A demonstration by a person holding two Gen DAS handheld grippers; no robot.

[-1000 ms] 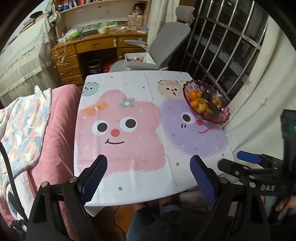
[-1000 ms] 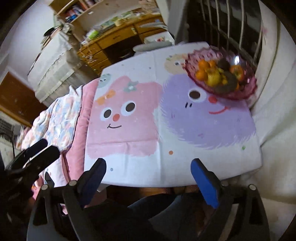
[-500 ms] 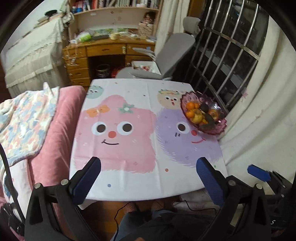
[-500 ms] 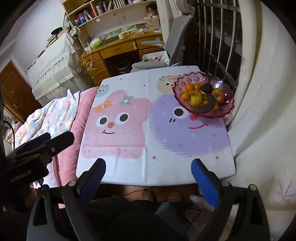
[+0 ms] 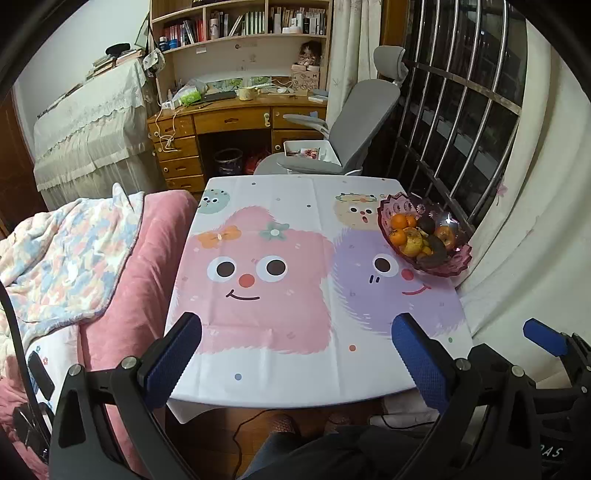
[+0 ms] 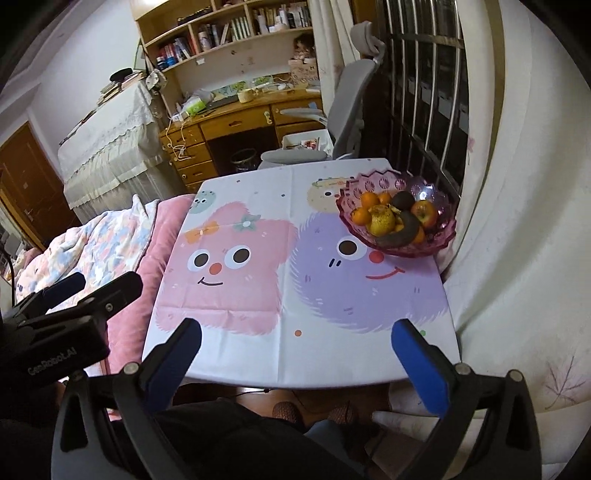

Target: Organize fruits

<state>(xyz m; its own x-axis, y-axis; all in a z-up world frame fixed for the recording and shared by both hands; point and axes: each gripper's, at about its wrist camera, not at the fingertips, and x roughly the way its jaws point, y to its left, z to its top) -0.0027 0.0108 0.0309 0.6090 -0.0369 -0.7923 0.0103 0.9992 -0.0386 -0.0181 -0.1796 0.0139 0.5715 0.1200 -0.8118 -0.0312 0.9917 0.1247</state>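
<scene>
The left tool hangs low in its frame with its blue pads spread wide and nothing between them. The right tool is opening, its pads likewise bare, with only cloth showing in the gap. Both sit over the near edge of the desk, whose front rim runs just above the pads.

From there the cartoon cloth lies free of objects across the frame's centre. The one item on it is the purple bowl at centre right, holding oranges, a yellow fruit, an apple and dark pieces. The bowl sits at the desk's right edge, close to the white curtain. At the left edge a pink bed with a patterned blanket butts against the desk. Beyond the far edge stands a grey chair and a wooden bureau.

Compared with a second ago, both views have pulled back and tilted up: more of the room and bookshelf shows, the bowl appears smaller, and the pads stand wider.
</scene>
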